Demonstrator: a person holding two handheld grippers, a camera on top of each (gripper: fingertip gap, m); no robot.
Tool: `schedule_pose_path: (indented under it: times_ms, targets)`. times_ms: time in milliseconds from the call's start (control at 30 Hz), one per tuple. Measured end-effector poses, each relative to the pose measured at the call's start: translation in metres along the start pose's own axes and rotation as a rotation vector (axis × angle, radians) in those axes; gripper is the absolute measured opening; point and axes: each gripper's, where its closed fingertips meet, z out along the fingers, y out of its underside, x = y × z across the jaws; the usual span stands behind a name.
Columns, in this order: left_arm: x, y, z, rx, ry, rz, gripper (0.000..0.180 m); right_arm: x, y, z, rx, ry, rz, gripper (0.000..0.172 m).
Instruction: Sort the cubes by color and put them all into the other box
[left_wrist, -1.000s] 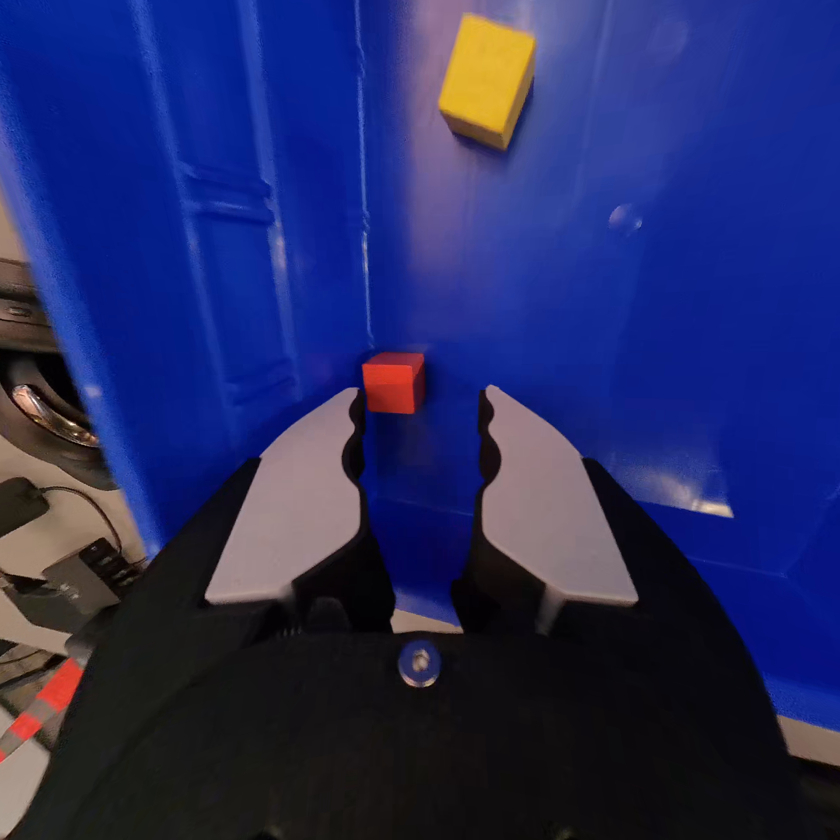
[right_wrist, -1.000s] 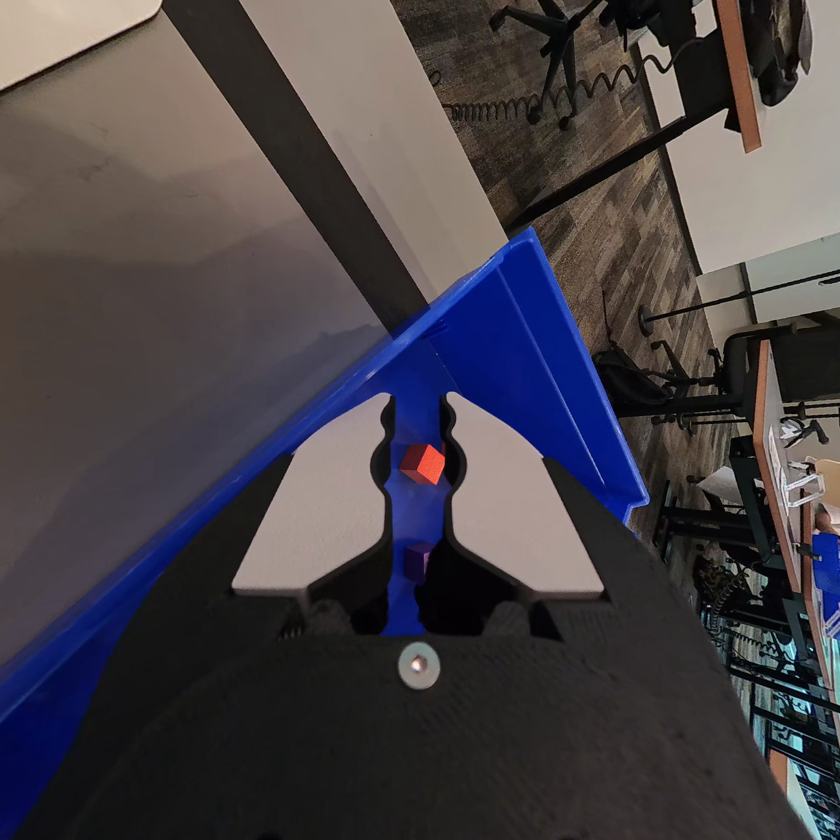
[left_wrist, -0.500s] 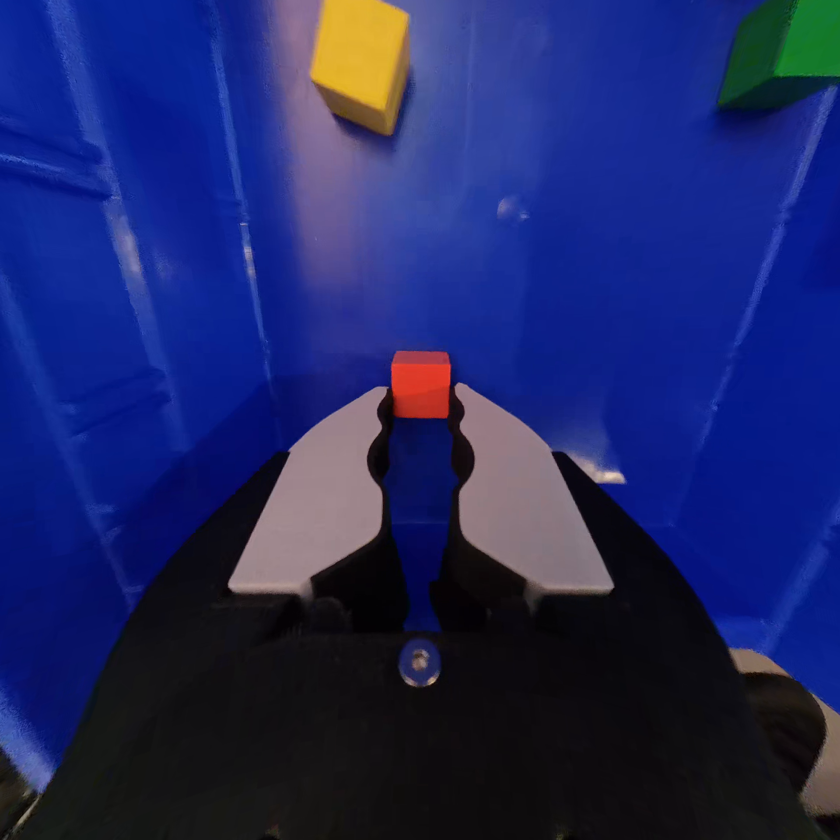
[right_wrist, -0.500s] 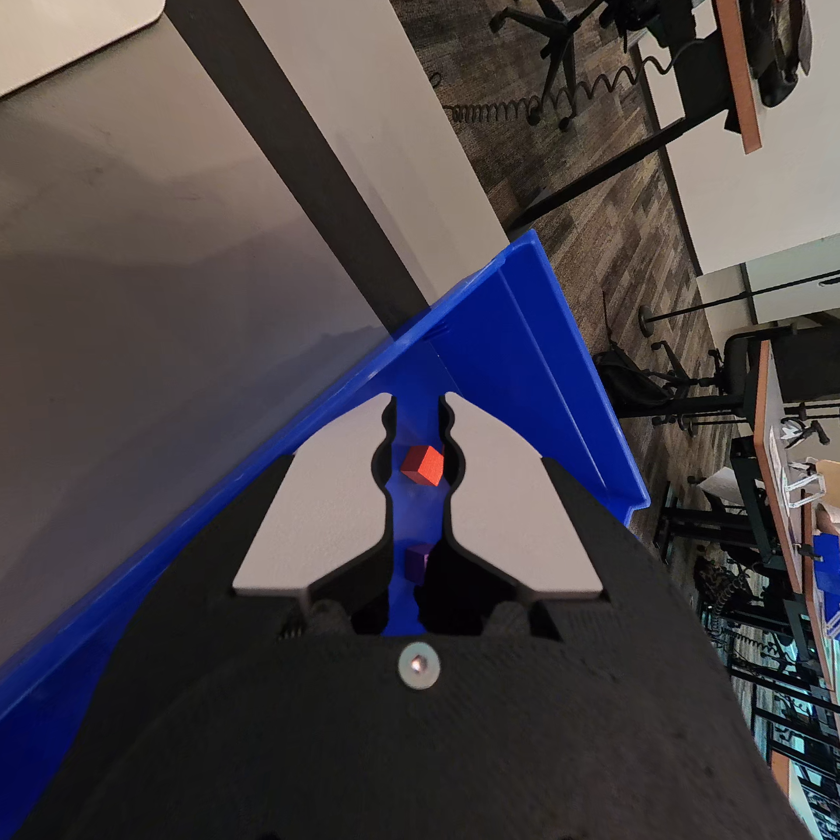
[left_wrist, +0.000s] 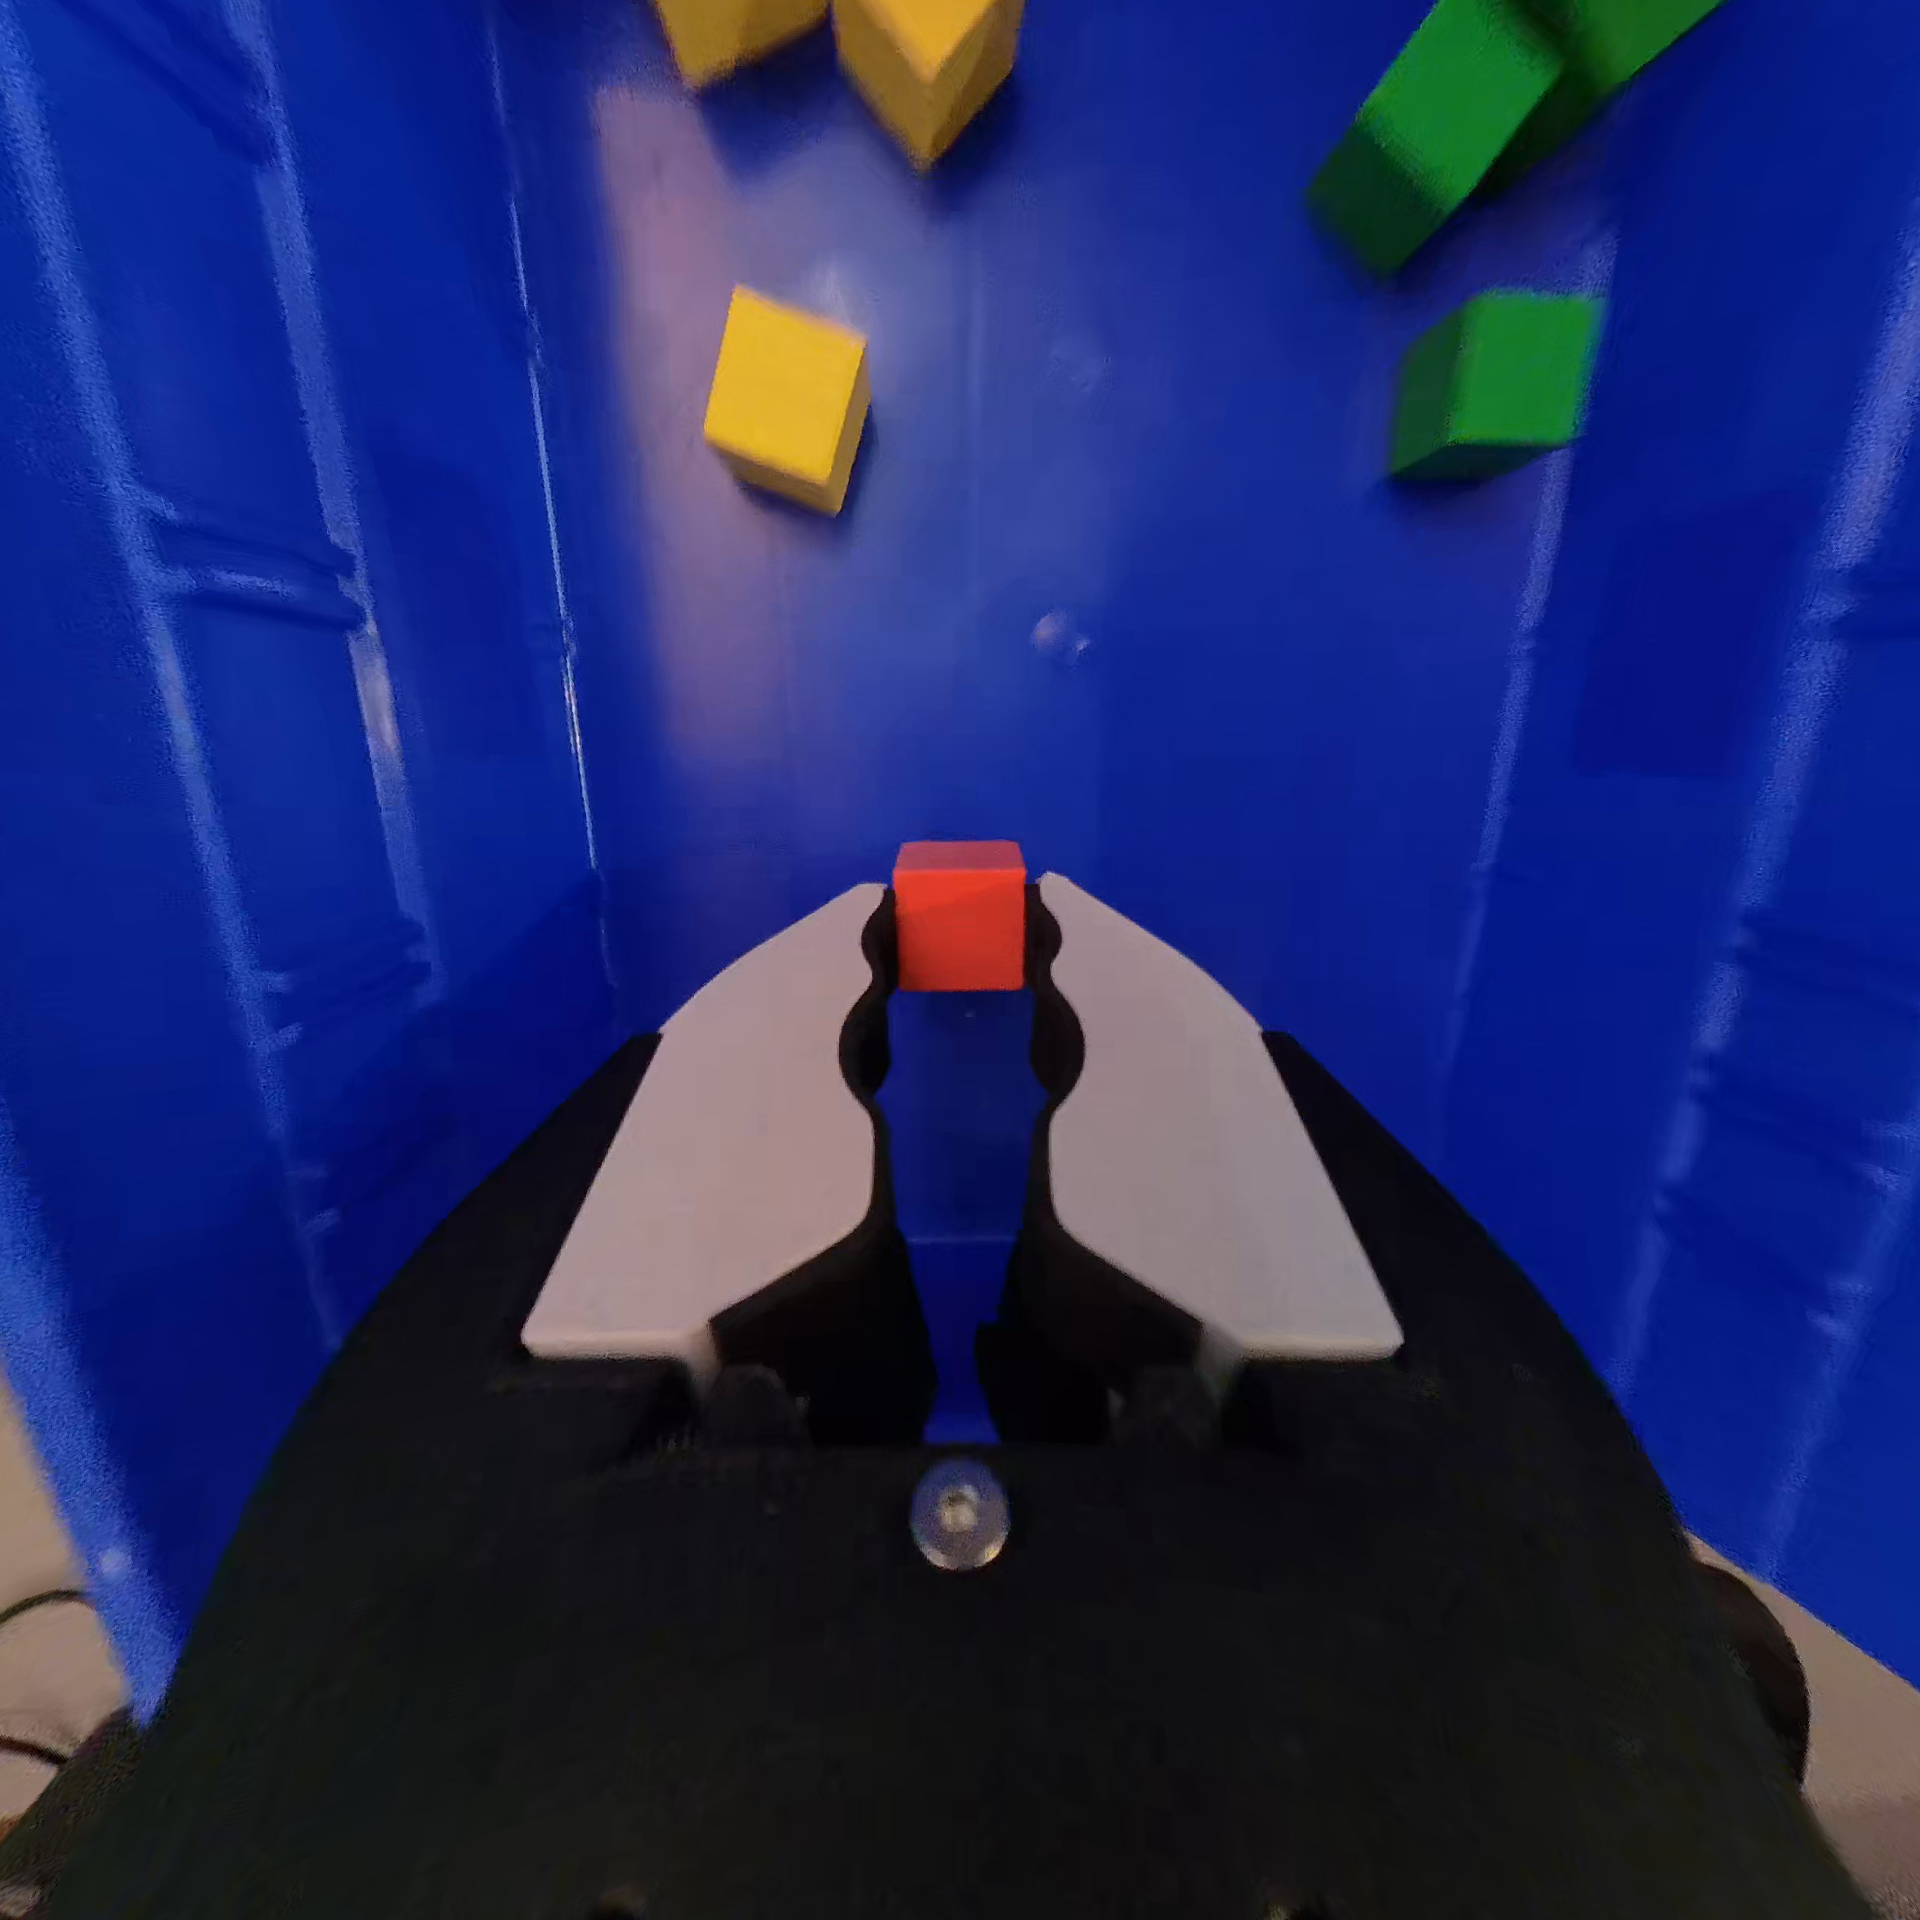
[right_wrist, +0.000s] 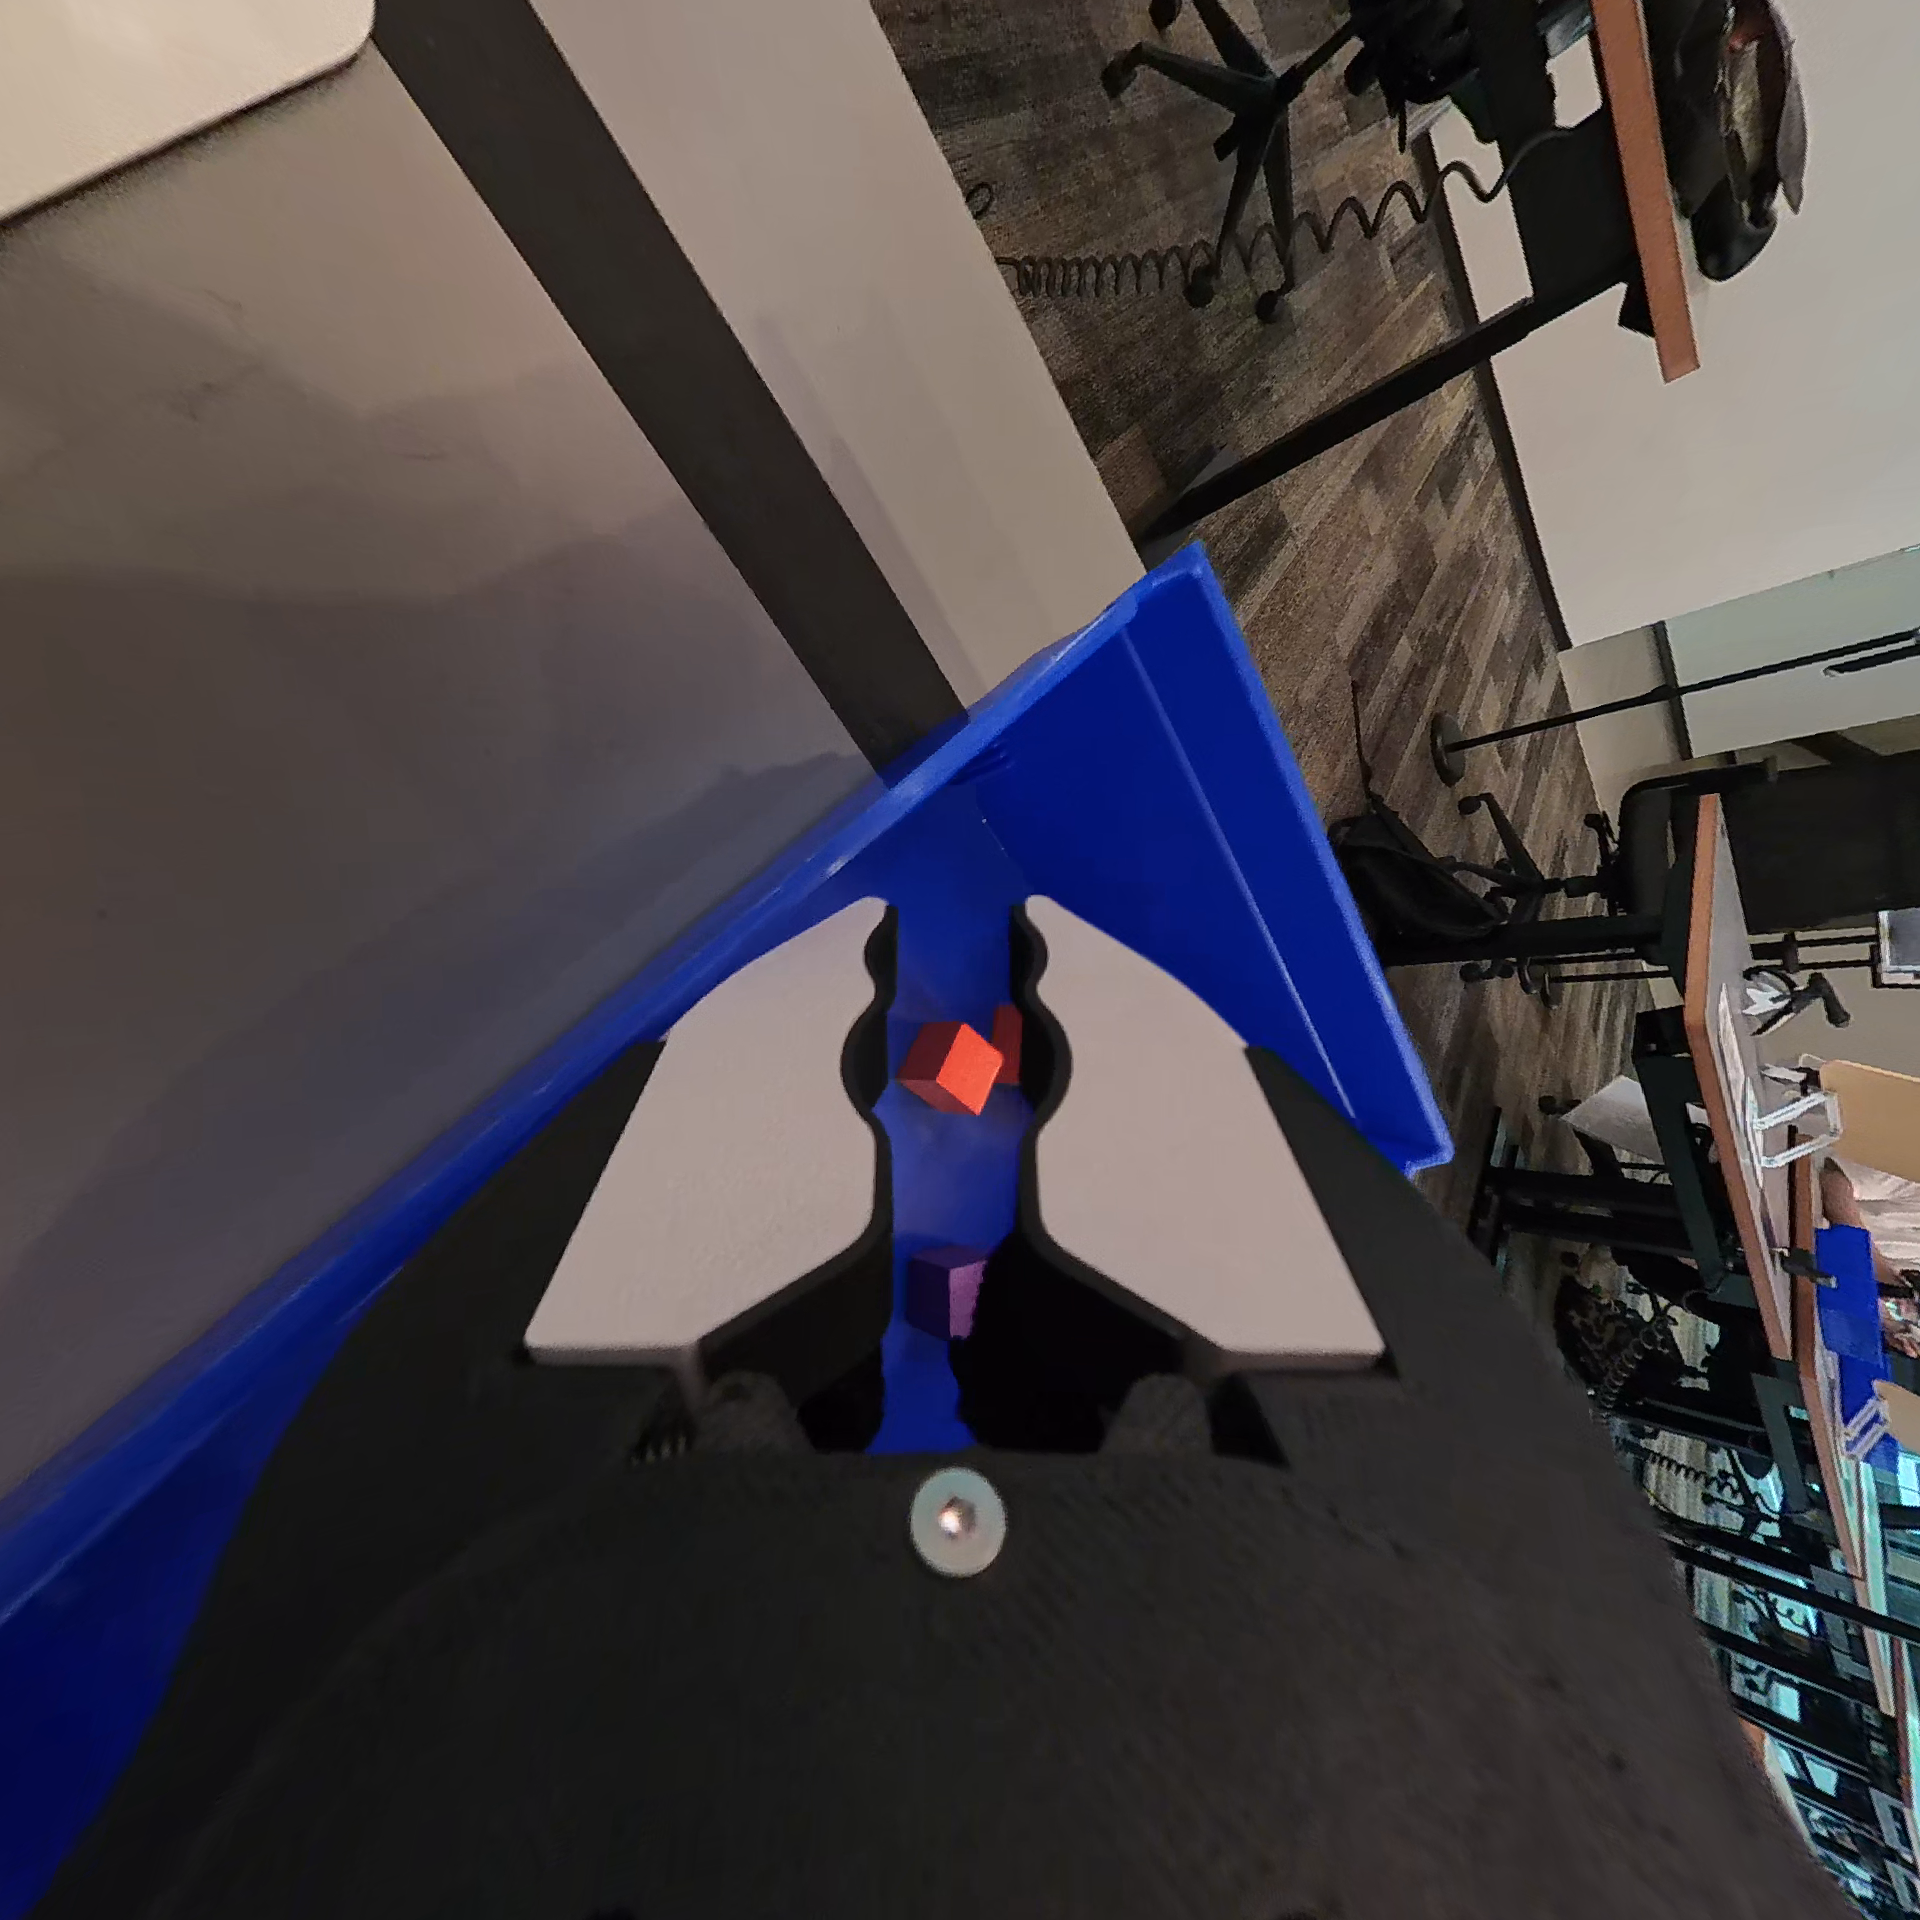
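Observation:
In the left wrist view my left gripper (left_wrist: 958, 904) is shut on a small red cube (left_wrist: 958, 930); both fingertips press on its sides, inside a blue box (left_wrist: 1143, 727). Yellow cubes (left_wrist: 787, 400) lie farther in on the left and green cubes (left_wrist: 1491, 384) on the right. In the right wrist view my right gripper (right_wrist: 956, 914) is open and empty above another blue box (right_wrist: 1278, 831). Through the gap between its fingers I see a red cube (right_wrist: 951, 1068), a second red one (right_wrist: 1008, 1029) behind it and a purple cube (right_wrist: 945, 1294) on that box's floor.
The box walls (left_wrist: 312, 727) stand close on both sides of the left gripper. The right box sits at the edge of a grey table (right_wrist: 312, 623). Beyond it are the carpet floor and office chairs (right_wrist: 1247, 135).
My left gripper's fingers closed on the red cube by the box corner, and it has drawn back with the cube; more yellow and green cubes have come into view. The right gripper has barely moved.

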Motion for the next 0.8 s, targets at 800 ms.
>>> schedule_pose_path:
  times_ms: [800]
  targets:
    - [0.402, -0.040, -0.207, 0.594, 1.230, 0.620, 0.023, -0.100, -0.215, -0.194, 0.975, 0.095, -0.235, 0.036]
